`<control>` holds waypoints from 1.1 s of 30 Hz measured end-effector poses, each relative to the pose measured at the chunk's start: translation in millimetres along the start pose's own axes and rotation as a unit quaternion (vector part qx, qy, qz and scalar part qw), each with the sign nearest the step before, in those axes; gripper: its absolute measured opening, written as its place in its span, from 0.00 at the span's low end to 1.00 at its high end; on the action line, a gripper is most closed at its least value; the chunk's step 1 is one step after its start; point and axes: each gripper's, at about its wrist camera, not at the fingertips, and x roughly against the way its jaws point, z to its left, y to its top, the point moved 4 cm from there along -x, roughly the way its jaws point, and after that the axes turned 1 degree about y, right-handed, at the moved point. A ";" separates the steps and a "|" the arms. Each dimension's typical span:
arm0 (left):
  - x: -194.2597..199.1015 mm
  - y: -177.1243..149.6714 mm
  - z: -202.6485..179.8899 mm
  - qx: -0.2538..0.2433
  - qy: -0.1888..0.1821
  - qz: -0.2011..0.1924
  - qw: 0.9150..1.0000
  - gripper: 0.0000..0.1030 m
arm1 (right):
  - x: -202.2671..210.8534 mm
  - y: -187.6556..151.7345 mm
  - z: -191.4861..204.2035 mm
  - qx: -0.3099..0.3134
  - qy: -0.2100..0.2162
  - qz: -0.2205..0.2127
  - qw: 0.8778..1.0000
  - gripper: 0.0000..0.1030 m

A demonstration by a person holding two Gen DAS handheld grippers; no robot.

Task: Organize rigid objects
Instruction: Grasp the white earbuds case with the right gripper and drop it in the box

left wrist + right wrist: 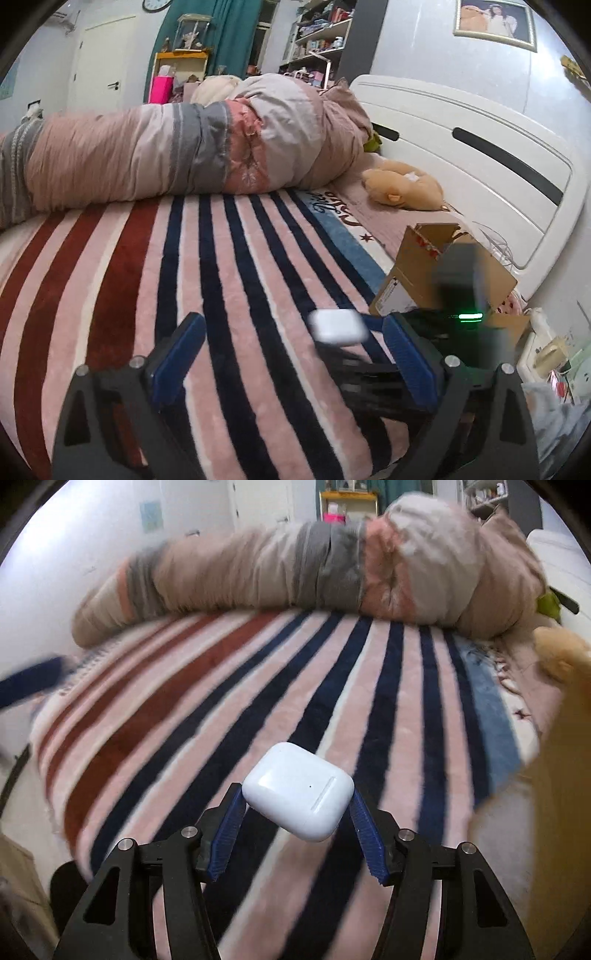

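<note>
Earbud case point(298, 796), white and glossy, sits tilted between the blue pads point(229, 834) of the right gripper point(295, 805), above the striped blanket point(229, 709). Both pads touch its sides, so the gripper is partly closed and gripping it. A tiny dot and a short raised bar show on the case's face; no brand name is readable there.

From the left wrist view the same case point(338, 326) appears as a blurred white block, with the right gripper's dark body below it and a green light point(469, 316) just right of it. The left gripper point(291, 339) stands spread wide with nothing between its pads point(177, 354).

A cardboard box point(413, 266) stands at the far right near the white headboard point(480, 147); it carries a printed label too small to read. Script lettering on the blanket's pale edge point(332, 206) is upside down and not legible. A tan plush toy point(402, 186) lies beyond the box, and a rolled quilt point(184, 155) runs across the far side of the bed.
</note>
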 end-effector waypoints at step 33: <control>-13.6 18.6 -72.6 -0.043 0.010 -0.002 0.999 0.96 | 177.0 -28.4 -148.6 -0.096 -0.073 -0.076 0.990 0.68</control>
